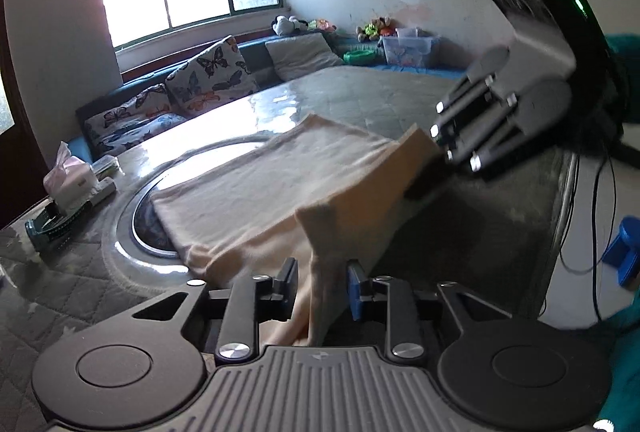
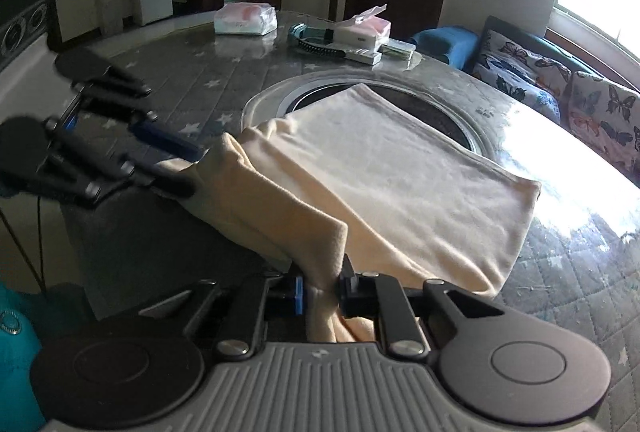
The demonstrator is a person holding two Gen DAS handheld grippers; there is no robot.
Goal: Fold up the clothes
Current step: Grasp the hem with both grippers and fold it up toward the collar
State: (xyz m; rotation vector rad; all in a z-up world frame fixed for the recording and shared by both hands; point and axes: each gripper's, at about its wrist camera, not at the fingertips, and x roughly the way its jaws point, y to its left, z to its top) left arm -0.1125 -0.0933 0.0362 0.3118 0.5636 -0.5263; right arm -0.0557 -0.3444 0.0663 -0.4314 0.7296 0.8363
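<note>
A cream garment lies folded flat on the grey quilted table, partly over a round metal-rimmed inset. Its near edge is lifted off the table at both corners. My left gripper has one corner between its jaws; a gap shows beside the blue pad, so the jaws stand slightly open around the cloth. My right gripper is shut on the other corner, the fabric bunched thin between its pads.
A tissue box, a brush and a tissue pack sit at the table's far side. Butterfly cushions line a bench past it. The table's near edge drops to a floor with cables.
</note>
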